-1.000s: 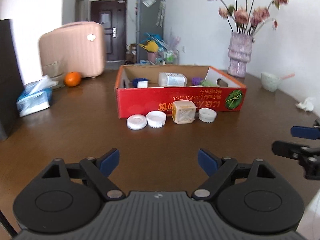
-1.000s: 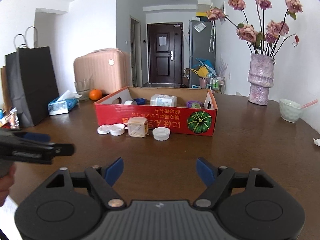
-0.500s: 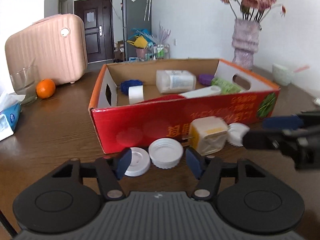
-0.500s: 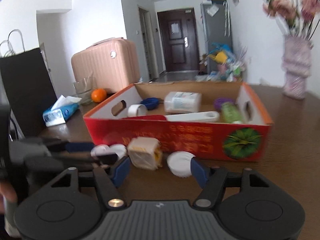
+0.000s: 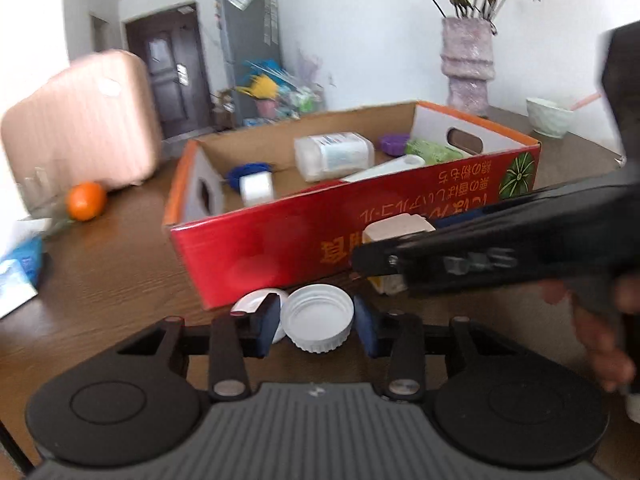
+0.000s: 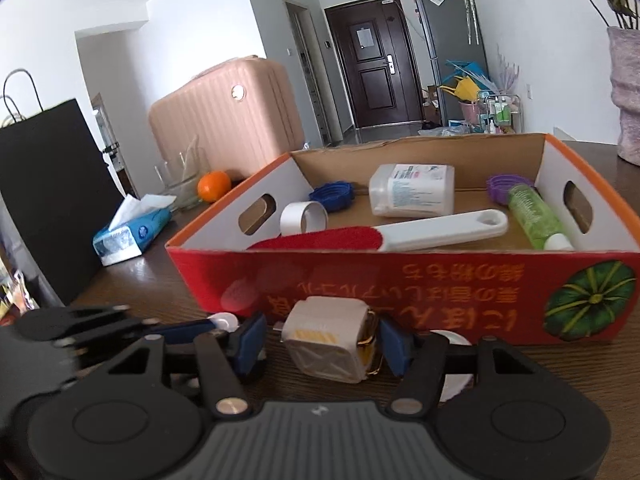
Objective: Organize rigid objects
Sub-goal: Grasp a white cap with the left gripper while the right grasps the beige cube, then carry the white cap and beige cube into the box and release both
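A red cardboard box stands on the brown table and holds several items. In front of it lie a ribbed white cap, a flat white lid, a cream cube and another white lid. My left gripper is open with its blue pads on either side of the ribbed cap, touching or nearly so. My right gripper is open around the cream cube, pads close to its sides. The right gripper's body crosses the left wrist view and hides most of the cube.
Inside the box lie a clear bottle, a red-and-white brush, a green tube, a tape roll, and blue and purple caps. An orange, tissue pack, black bag, pink suitcase and vase stand around.
Both grippers have moved forward and down to the box front. The left one now straddles the ribbed cap and the right one straddles the cream cube, jaws narrower.
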A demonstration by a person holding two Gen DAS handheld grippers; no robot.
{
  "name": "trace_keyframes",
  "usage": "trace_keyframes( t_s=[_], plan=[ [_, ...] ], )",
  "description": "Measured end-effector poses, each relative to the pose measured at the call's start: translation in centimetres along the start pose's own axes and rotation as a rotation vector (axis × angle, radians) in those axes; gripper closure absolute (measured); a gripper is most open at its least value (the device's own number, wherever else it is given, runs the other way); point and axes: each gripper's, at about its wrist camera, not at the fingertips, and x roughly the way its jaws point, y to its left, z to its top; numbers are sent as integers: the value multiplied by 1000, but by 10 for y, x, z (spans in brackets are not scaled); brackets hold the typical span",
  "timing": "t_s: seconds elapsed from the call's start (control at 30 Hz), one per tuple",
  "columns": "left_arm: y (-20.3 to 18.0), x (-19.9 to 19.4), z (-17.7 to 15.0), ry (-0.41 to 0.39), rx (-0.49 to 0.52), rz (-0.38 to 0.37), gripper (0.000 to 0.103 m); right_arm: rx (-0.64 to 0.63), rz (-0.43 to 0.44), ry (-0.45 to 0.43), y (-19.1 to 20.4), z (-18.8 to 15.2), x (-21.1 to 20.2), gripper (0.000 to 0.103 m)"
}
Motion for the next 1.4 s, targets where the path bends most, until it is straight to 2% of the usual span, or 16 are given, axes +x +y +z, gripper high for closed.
trace_keyframes(
  t_s=[0.1,0.23,0.33,0.47,0.6,0.8,1.0,1.13,1.23,1.4],
  plan=[
    [-4,-31,-15,-34,-27,50,62,2,-6,15,2,-2,0,56],
    [-2,-64,-36,5,-101,79,62,-8,-5,32,10,-15,-18,56],
    [-2,-85,-45,27,-134,95,62,-36,-23,36,23,-36,-49,56],
    [-14,-111,-51,19,-100,136,62,-66,-37,33,34,-68,-103,56],
    [-36,-139,-53,-9,-85,89,62,-52,-102,34,28,-90,-150,57],
    [-69,-168,-48,-56,-48,47,62,33,-161,-13,7,-112,-209,57],
    [-88,-165,-41,-58,-36,46,62,48,-171,-52,-11,-113,-233,56],
    [-90,-152,-25,-53,-43,-5,62,48,-162,-81,-21,-102,-235,56],
    [-84,-136,-2,-63,-72,-59,62,50,-162,-99,-32,-82,-228,56],
    [-71,-91,48,-94,-63,-68,62,30,-140,-158,-47,-29,-206,56]
  ],
)
